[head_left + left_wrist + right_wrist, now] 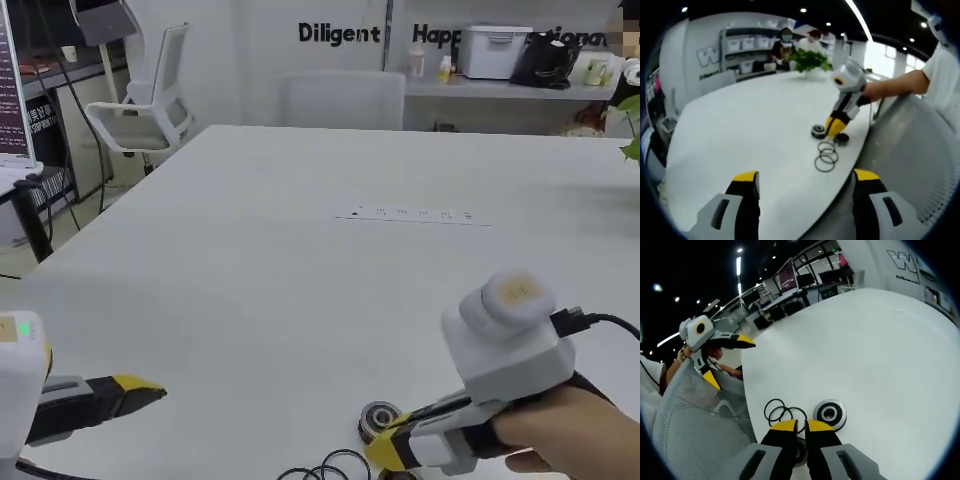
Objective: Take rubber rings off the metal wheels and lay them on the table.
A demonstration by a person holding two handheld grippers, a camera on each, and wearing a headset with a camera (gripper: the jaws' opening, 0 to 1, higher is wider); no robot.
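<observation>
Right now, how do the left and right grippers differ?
The left gripper has its jaws spread wide; the right gripper has them shut. The left is at the table edge, apart from the work; the right is beside the metal wheel and loose rubber rings. Both have yellow tips.

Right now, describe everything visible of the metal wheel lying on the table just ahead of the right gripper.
The metal wheel is a round disc lying flat on the white table: silvery hub, dark centre hole, dark band around the rim that looks like rubber. It sits close beside the tips of the right gripper, contact unclear, and apart from the loose black rings.
</observation>
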